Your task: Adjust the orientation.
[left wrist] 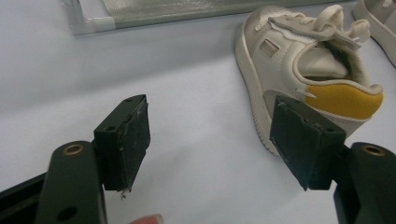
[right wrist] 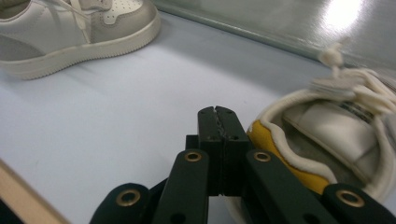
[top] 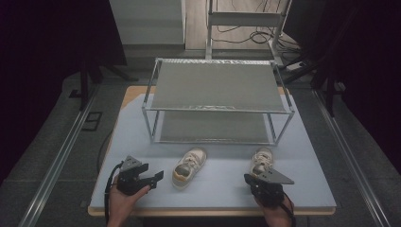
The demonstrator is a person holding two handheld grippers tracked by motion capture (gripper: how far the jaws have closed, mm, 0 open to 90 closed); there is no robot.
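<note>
The left gripper [left wrist: 210,135] has its jaws spread wide and holds nothing; in the left gripper view one pad sits just in front of the yellow heel of the left shoe [left wrist: 303,60], with bare table [left wrist: 187,70] under the gap. The right gripper [right wrist: 218,112] has its jaws pressed flat together on nothing, the tips resting just beside the yellow heel rim of the right shoe [right wrist: 336,126], perhaps brushing it; contact is too close to call.

From the high view, the 2 shoes lie on the table in front of the 2-shelf rack [top: 217,90], toes towards it, the left one [top: 189,165] near the centre and tilted, the right one [top: 261,161] directly ahead of the right gripper [top: 250,179]. Both shelves are bare.

The step in hand looks like taking up the shoes to shelve them. To do it well, the left gripper should swing right so the heel collar sits between the pads before closing. The right must first open, then straddle the heel wall, not the loose laces.
</note>
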